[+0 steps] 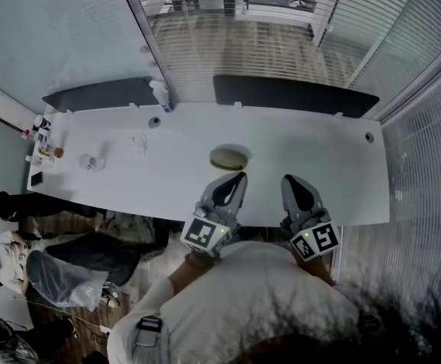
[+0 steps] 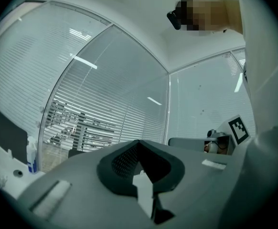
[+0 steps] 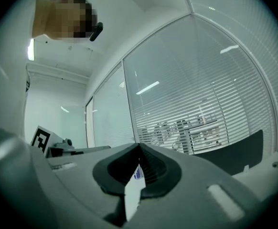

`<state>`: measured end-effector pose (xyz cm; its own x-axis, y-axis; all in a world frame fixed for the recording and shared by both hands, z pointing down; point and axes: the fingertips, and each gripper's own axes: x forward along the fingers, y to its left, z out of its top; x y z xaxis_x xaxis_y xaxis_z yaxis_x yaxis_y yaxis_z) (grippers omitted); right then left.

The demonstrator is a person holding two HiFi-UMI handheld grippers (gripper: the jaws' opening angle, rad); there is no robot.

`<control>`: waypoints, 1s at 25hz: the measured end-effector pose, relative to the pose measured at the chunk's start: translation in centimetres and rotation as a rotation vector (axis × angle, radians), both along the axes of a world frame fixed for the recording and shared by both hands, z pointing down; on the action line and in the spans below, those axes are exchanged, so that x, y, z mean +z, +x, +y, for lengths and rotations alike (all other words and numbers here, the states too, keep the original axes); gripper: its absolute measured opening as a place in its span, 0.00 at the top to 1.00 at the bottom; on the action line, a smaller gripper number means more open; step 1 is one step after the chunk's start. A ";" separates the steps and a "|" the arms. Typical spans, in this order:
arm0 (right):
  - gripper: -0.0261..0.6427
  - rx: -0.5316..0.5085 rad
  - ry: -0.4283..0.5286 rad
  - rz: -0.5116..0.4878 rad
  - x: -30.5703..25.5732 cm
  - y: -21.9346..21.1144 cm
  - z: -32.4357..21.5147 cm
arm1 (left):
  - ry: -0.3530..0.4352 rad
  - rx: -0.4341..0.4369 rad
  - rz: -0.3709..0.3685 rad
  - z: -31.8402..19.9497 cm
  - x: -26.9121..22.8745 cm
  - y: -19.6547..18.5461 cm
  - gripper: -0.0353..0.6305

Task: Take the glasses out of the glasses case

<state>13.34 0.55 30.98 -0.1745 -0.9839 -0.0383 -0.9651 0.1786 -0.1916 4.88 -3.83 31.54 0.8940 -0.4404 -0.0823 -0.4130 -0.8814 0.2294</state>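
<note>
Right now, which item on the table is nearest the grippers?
The oval glasses case, alone midway along the table, just ahead of the left gripper; the other small items sit at its far left end.

White table (image 1: 311, 154); glasses case (image 1: 229, 158); bottle (image 1: 161, 95)

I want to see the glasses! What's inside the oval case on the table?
The case looks shut, lying on the table. Only its outside shows. Whatever is inside is covered, so no glasses can be seen.
</note>
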 end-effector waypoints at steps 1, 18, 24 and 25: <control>0.96 0.000 -0.001 -0.001 0.0 0.1 0.1 | 0.002 0.005 0.000 0.2 0.0 0.2 0.95; 0.96 -0.011 -0.045 -0.017 0.9 0.3 1.1 | -0.038 0.007 -0.032 1.5 1.4 0.5 0.95; 0.96 -0.033 -0.091 -0.032 2.6 -0.4 1.3 | -0.076 -0.014 -0.037 1.9 2.7 0.0 0.95; 0.96 -0.039 -0.101 -0.035 2.9 -0.5 1.3 | -0.085 -0.017 -0.041 2.0 3.1 -0.1 0.95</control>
<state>12.81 1.90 33.86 -0.2130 -0.9756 0.0538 -0.9501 0.1940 -0.2441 4.76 -1.84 34.60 0.8882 -0.4594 -0.0073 -0.4384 -0.8522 0.2856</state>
